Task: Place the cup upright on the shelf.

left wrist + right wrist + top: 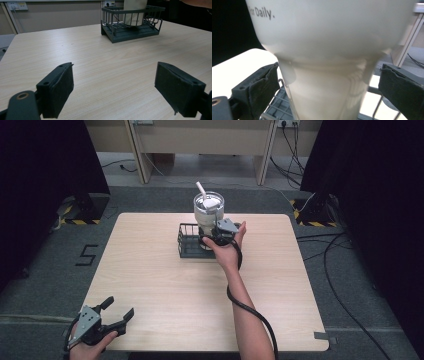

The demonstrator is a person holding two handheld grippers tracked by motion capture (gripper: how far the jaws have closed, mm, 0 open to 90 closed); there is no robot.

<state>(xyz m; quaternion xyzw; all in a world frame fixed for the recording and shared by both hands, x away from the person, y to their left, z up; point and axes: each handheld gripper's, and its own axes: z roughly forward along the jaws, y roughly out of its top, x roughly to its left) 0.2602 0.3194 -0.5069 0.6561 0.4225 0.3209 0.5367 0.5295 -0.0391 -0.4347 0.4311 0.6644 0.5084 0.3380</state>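
Fingers (258, 86) flank the white tumbler (327, 50), wide above, narrow below.

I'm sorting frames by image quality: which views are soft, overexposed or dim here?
Right gripper view: the white tumbler is so close that it looks soft, and the table behind it is blown out to near white. Left gripper view: the wire basket and tabletop are sharp and evenly lit, with wide-angle stretch on the jaws. High view: even light on the table, black curtains at both sides.
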